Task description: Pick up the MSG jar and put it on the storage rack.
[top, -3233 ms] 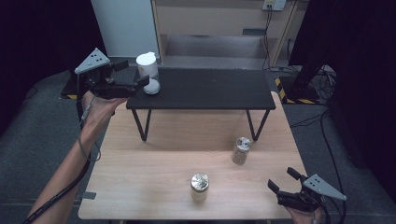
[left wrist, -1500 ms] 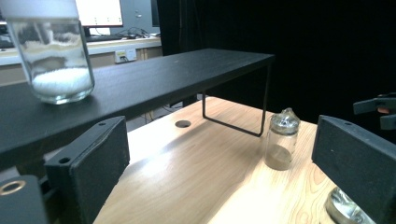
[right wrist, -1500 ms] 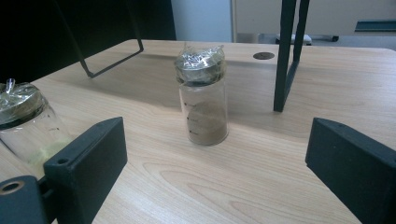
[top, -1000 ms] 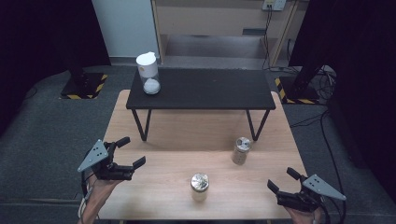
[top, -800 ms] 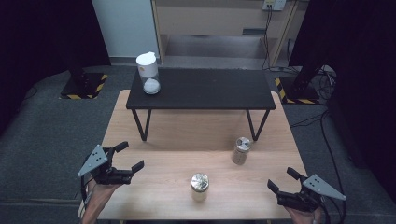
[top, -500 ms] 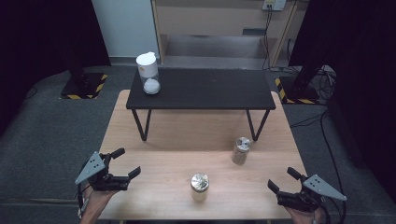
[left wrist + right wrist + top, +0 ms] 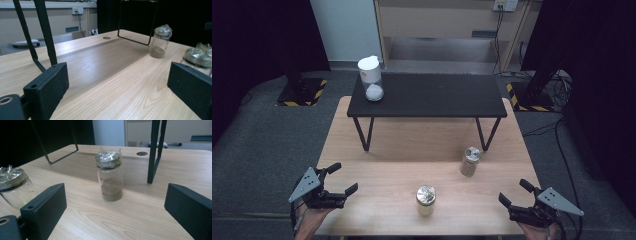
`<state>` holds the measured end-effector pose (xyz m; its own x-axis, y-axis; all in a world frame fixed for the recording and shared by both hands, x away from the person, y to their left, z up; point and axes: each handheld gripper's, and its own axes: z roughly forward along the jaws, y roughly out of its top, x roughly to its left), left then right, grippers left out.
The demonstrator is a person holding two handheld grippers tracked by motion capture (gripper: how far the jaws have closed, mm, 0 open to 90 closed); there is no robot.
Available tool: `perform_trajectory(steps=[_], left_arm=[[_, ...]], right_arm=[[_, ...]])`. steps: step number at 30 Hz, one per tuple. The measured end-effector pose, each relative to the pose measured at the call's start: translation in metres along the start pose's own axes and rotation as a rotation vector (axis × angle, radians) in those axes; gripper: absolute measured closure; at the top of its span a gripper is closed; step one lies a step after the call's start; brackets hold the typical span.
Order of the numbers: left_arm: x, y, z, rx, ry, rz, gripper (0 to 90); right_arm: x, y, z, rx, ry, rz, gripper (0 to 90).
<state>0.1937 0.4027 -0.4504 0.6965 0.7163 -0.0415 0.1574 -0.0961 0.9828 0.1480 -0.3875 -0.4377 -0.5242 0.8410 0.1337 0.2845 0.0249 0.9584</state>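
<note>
On pale grained wood — two foil-capped glass jars (image 7: 425, 199) (image 7: 469, 161) between both wide-spread hand-held grippers (image 7: 338, 178) (image 7: 515, 193), neither holding anything.

We note a light wooden surface (image 7: 382, 145) carrying two foil-capped jars (image 7: 425, 199) (image 7: 469, 160) and a black bench (image 7: 432, 95).

Both grippers black: left gripper (image 7: 337, 178), right gripper (image 7: 514, 193). Flat rectangular jaws with small screw holes; grey three-cornered top plates.
</note>
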Motion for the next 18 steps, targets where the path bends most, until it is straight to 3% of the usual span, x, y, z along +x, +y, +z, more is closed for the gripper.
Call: perform_trajectory(steps=[9,18], left_arm=[[0.0066,-0.0069,-0.0023,-0.033,-0.042,-0.002,2.1],[0.0071,-0.0075,-0.0025,-0.028,-0.048,-0.007,1.8]], right_arm=[[-0.0001,0.0003,0.0002,0.004,0.001,0.004,4.7],[0.0000,0.0006,0.0005,0.006,0.001,0.000,4.7]])
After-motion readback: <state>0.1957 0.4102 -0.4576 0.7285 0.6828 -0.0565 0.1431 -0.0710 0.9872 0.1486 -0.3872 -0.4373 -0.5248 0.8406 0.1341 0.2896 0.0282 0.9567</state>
